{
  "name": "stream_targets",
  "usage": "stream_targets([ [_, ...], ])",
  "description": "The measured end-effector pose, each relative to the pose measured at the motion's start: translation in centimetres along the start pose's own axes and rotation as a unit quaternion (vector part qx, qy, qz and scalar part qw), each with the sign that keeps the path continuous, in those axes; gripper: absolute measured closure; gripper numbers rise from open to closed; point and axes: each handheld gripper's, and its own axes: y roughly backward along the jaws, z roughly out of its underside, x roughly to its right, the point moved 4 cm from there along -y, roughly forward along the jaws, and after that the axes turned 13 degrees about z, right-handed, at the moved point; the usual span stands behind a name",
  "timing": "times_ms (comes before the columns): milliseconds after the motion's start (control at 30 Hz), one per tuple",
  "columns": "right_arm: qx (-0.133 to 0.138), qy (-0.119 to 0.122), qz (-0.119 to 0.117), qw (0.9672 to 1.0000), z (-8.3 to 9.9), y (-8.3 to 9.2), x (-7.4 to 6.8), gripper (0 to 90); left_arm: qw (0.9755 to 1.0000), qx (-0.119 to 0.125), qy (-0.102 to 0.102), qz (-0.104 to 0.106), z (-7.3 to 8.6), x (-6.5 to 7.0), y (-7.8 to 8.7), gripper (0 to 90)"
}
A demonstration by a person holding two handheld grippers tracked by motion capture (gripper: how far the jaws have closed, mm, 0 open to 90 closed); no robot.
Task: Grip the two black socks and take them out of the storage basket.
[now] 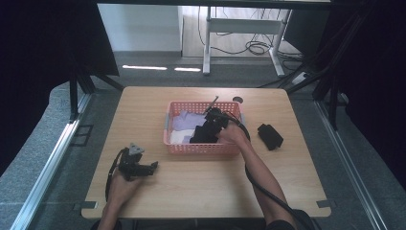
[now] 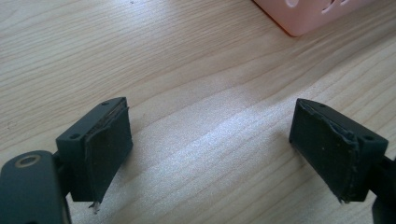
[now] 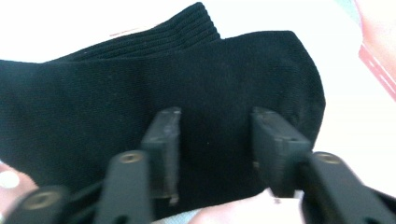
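On the left side of the table [image 1: 143, 201], the left claw [image 1: 152, 166] rests low over bare wood, its jaws spread wide with nothing between them; in the left gripper view only wood grain lies between the pads [image 2: 109, 154], and a corner of the pink basket [image 2: 303, 18] shows beyond. This claw points toward the basket but stands well apart from it and plays no part in the grasp at hand.

Moving right, the basket [image 1: 201, 149] sits mid-table and holds pale cloths, lilac and white [image 1: 184, 122]. On top of them, toward the basket's right half, lies a black sock [image 1: 198, 136]. The right claw [image 1: 207, 129] is down inside the basket directly over it. In the right gripper view the sock [image 3: 70, 121] spreads across the frame, its ribbed cuff [image 3: 187, 28] at the far edge and its long axis running roughly crosswise to the jaws. The jaws stand partly closed, one on each side of a strip of the black fabric; I cannot tell for sure whether the pads already pinch a fold or merely press down on the flat cloth.

So the sock lies straight ahead of and under the right claw, which is much the nearer one; the grip turns on gathering fabric between those jaws.

Farther right, outside the basket, another dark sock [image 1: 270, 136] lies on the table.
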Motion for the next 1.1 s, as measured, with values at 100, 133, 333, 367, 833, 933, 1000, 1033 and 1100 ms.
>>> stream_targets([
  [100,0.0,0.0,0.005,1.0,0.2,0.2,-0.1,78.8,1.0,0.0,0.0,0.0,0.0,0.0,0.0,12.7],
  [133,0.003,0.001,0.006,1.0,0.2,0.3,-0.1,81.9,1.0,0.0,0.0,0.0,0.0,0.0,0.0,12.7],
  [333,0.033,-0.008,0.008,0.9994,0.2,1.8,0.3,85.5,1.0,0.001,0.0,0.0,0.0,0.0,0.0,12.7],
  [367,0.039,-0.014,0.005,0.9991,0.1,2.2,0.5,85.5,1.0,0.0,0.0,0.0,0.0,0.0,0.0,12.7],
  [833,0.107,-0.037,0.015,0.9934,-0.5,8.7,2.1,85.9,1.0,0.001,0.0,0.001,0.0,0.0,0.0,12.7],
  [933,0.118,-0.039,0.017,0.9921,-0.6,9.8,2.4,85.9,1.0,0.003,0.001,0.001,0.0,0.0,0.0,12.7],
  [1000,0.122,-0.039,0.023,0.9915,-0.6,10.5,2.7,85.9,1.0,0.002,0.001,0.001,0.0,0.0,0.0,12.7],
  [1033,0.123,-0.039,0.025,0.9913,-0.6,10.8,2.8,85.8,1.0,0.002,0.001,0.001,0.0,0.0,0.0,12.7],
  [1100,0.127,-0.042,0.029,0.9906,-0.5,11.4,3.0,85.8,1.0,0.003,0.001,0.001,0.0,0.0,0.0,12.7],
])
